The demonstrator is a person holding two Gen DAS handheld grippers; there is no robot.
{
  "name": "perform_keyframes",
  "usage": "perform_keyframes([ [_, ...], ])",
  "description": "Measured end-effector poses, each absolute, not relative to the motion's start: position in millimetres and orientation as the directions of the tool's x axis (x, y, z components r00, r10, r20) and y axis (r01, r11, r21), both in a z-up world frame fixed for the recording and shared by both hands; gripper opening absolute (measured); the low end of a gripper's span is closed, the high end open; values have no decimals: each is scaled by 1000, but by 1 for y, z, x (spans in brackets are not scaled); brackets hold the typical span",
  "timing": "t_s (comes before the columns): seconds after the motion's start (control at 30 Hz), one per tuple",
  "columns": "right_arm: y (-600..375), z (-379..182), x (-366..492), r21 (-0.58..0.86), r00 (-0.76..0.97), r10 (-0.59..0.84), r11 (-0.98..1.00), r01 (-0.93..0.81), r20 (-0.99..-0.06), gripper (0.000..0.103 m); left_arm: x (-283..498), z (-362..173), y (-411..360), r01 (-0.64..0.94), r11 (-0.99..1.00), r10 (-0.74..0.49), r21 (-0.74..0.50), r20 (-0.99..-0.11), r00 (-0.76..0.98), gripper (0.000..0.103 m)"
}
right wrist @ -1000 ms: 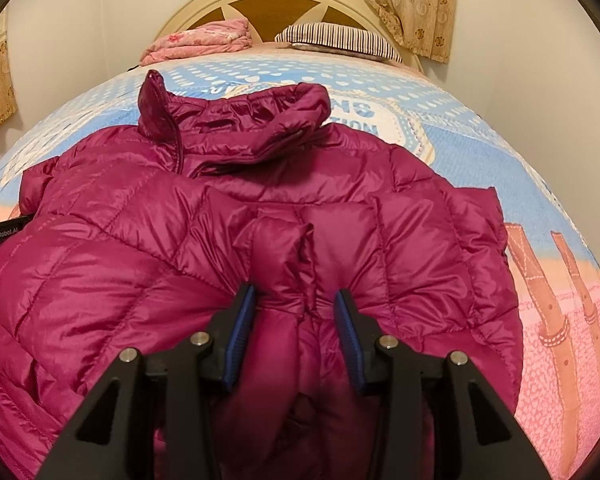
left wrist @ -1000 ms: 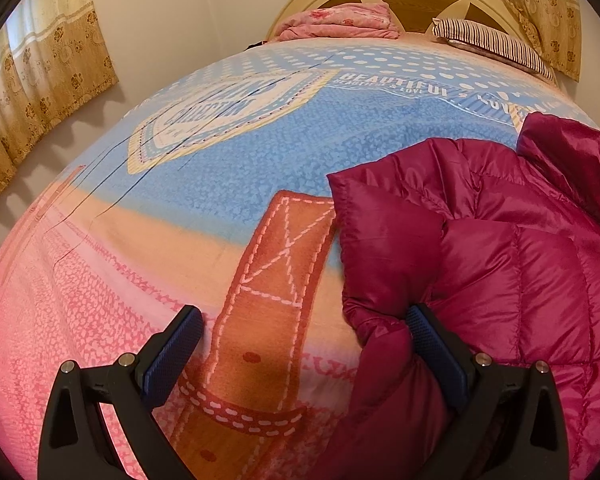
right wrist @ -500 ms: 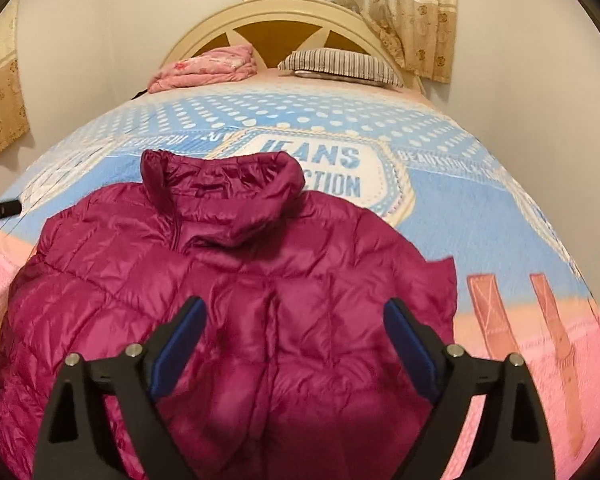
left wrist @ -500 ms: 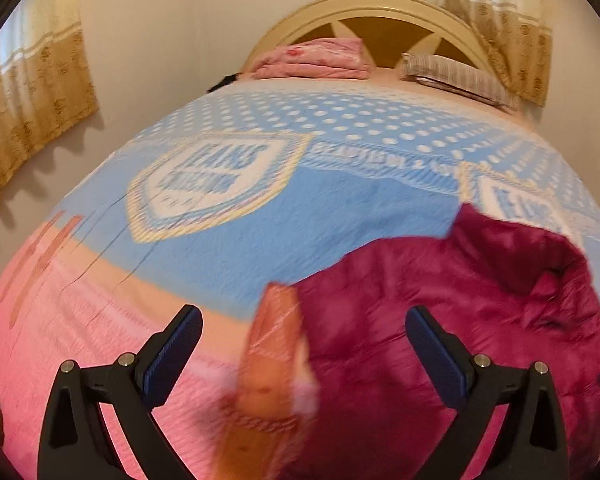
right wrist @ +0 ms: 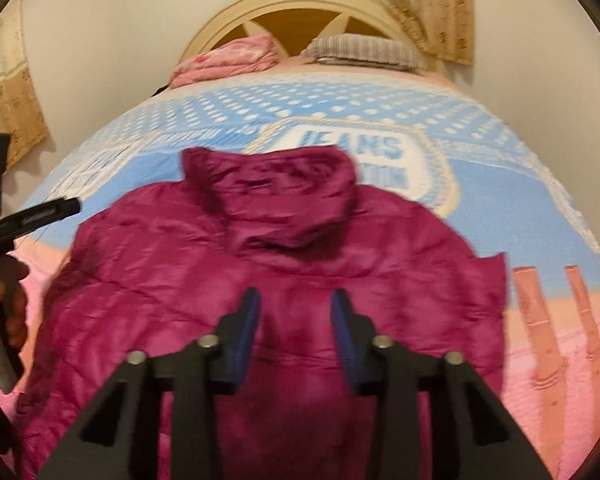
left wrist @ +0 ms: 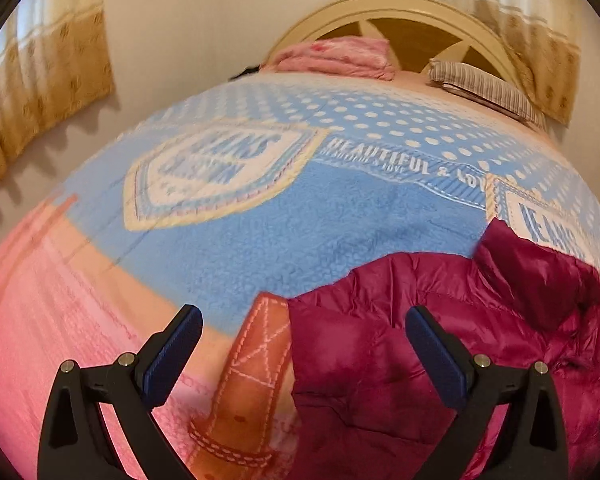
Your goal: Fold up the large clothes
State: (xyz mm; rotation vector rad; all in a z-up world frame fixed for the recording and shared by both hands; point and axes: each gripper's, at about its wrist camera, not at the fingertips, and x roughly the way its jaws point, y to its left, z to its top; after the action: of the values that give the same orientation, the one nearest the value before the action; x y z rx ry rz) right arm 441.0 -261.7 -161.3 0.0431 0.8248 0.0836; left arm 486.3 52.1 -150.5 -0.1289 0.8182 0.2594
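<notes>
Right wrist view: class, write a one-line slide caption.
Right gripper, fingers closing with nothing between them, above a magenta puffer jacket spread on the bed.

A magenta quilted jacket [right wrist: 268, 280] is lying on a blanket [left wrist: 300, 232] that is showing sky blue with white dots at the far end, cream-edged badges lettered in blue, and pink with orange-brown stitched straps at the near end. Far off, a folded pink cloth [left wrist: 336, 58] and a grey-striped pillow [right wrist: 364, 50] are resting by the cream headboard [right wrist: 300, 4]. Beige, gold-patterned curtains [left wrist: 40, 72] are hanging. The hand-held gripper [right wrist: 296, 320] is showing black with blue pads.
</notes>
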Motion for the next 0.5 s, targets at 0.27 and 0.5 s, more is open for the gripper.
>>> perform_keyframes([
  [0.27, -258, -179, 457, 9, 664, -10, 1000, 25, -748, 20, 484, -152, 7, -140, 988, 50, -62, -734, 678, 102],
  [0.5, -257, -195, 463, -4, 650, -2, 1000, -1, -760, 20, 513, -210, -1, -143, 990, 81, -2, -813, 577, 102],
])
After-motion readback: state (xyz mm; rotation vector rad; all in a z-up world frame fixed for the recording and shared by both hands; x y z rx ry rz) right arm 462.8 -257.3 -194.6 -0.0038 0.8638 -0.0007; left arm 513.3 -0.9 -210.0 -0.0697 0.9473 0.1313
